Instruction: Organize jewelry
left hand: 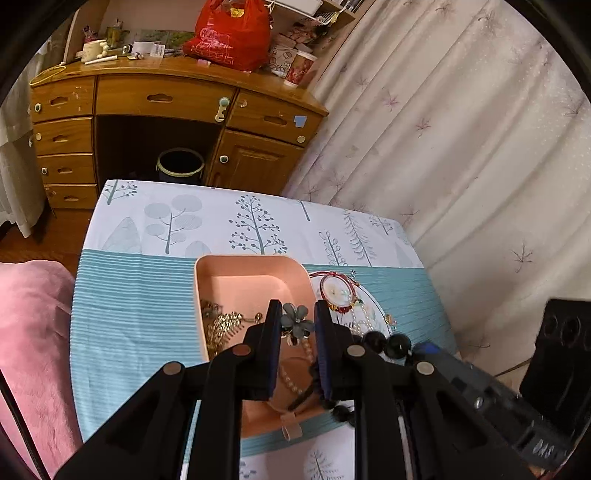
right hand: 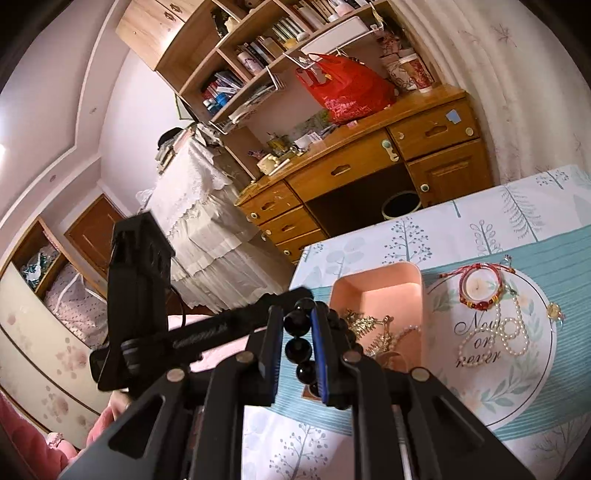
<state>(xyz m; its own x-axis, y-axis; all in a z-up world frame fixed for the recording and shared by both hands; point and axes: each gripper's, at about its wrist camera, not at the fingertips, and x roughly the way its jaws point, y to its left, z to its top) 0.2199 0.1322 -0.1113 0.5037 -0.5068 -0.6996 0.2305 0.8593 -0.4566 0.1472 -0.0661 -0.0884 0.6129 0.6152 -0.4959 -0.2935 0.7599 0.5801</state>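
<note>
The right gripper's (right hand: 298, 349) fingers (right hand: 320, 354) are clamped on a string of black beads (right hand: 297, 347), which runs between them and hangs past the near left edge of the tray (right hand: 380, 286). The left gripper's (left hand: 295, 347) fingers (left hand: 271, 347) stand a little apart over the tray; a grey flower piece (left hand: 295, 319) shows between their tips, but I cannot tell whether they grip it or merely frame it.

The table (left hand: 147, 302) wears a cloth of teal stripes and printed trees. Beyond it stands a wooden desk (left hand: 166, 110) with a red bag (left hand: 229, 33) on top and a dark bin (left hand: 180, 165) in its knee hole. A curtain (left hand: 461, 129) hangs to the right.

The pink tray sits mid-table, its far half bare. In its near half lie gold chain pieces (left hand: 221, 328) on the left and a strand of pearls (left hand: 295, 376) nearer the middle. Just right of the tray lies a round mat (right hand: 535, 369) with lettering. On it rest a red bracelet (right hand: 480, 288) at the far side and a pearl necklace (right hand: 506, 336) in loose loops nearer. A small gold piece (right hand: 554, 312) lies at the mat's right rim.
</note>
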